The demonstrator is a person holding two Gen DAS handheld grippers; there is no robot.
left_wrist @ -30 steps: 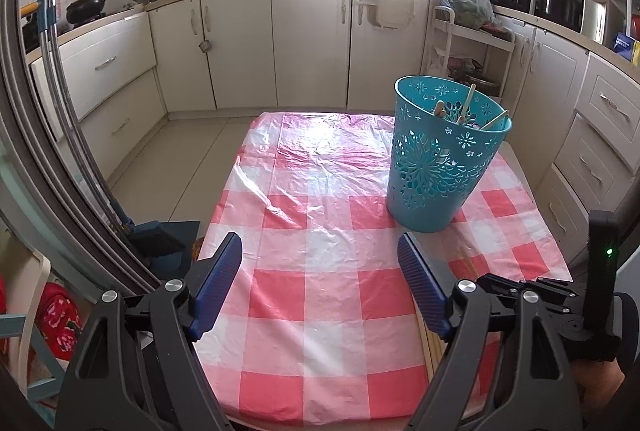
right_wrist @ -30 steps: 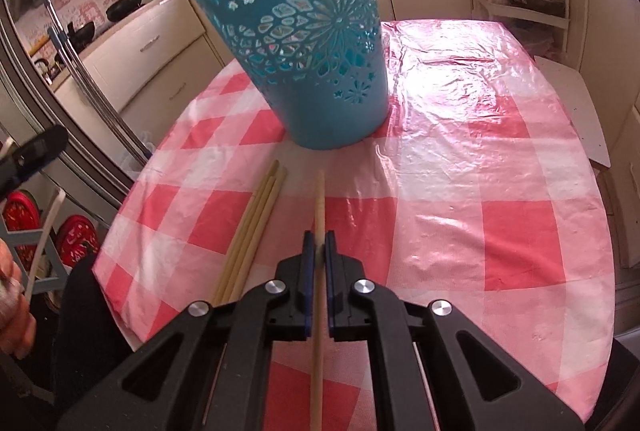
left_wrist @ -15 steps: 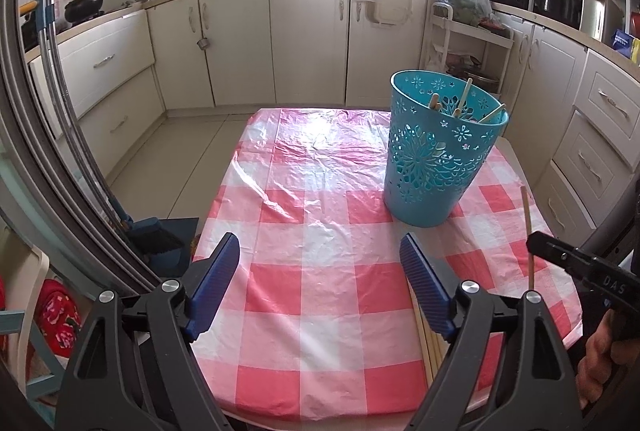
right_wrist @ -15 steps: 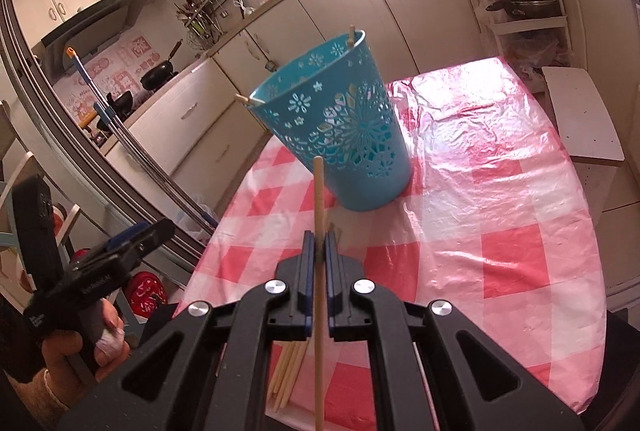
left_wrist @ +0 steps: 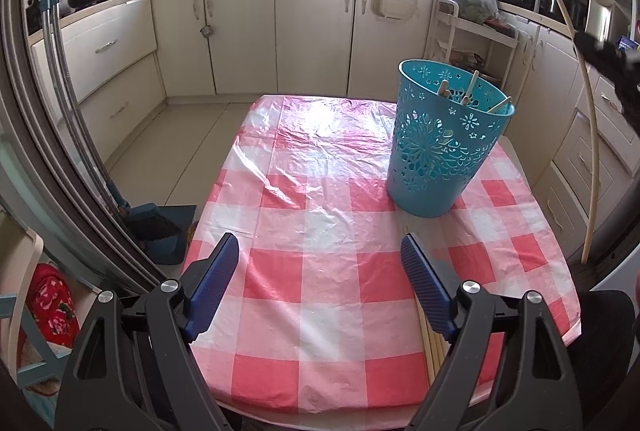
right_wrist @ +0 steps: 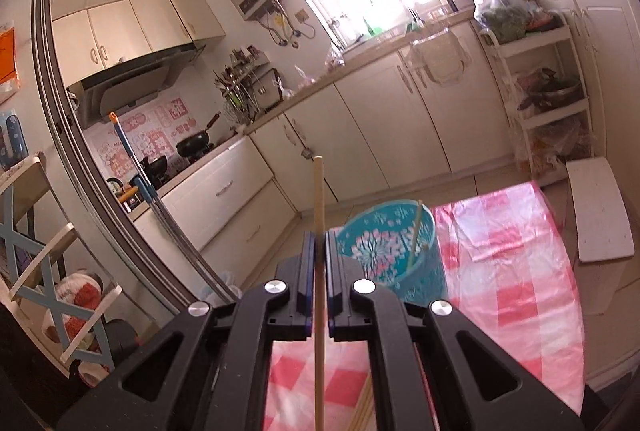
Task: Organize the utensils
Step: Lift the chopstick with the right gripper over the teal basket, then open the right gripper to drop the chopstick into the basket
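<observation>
A teal cut-out basket point(left_wrist: 444, 147) stands on the pink checked tablecloth point(left_wrist: 320, 231) at the right, with several wooden sticks inside. My right gripper point(right_wrist: 319, 243) is shut on a long wooden chopstick point(right_wrist: 318, 271) and holds it high above the table, nearly upright; the basket point(right_wrist: 392, 251) lies just ahead and below it. In the left wrist view that chopstick point(left_wrist: 592, 159) hangs at the far right. My left gripper point(left_wrist: 320, 283) is open and empty over the near table end. More chopsticks point(left_wrist: 430, 343) lie on the cloth by its right finger.
Cream kitchen cabinets point(left_wrist: 312, 31) run around the back and right. A white shelf rack point(right_wrist: 548, 99) stands at the right. A sliding door frame point(left_wrist: 48, 135) and a dustpan point(left_wrist: 160, 227) are on the left. A white stool point(right_wrist: 600, 207) sits beside the table.
My right gripper has lifted the chopstick off the cloth and raised it high, tilting it upright near the basket. My left gripper has stayed open in about the same place.
</observation>
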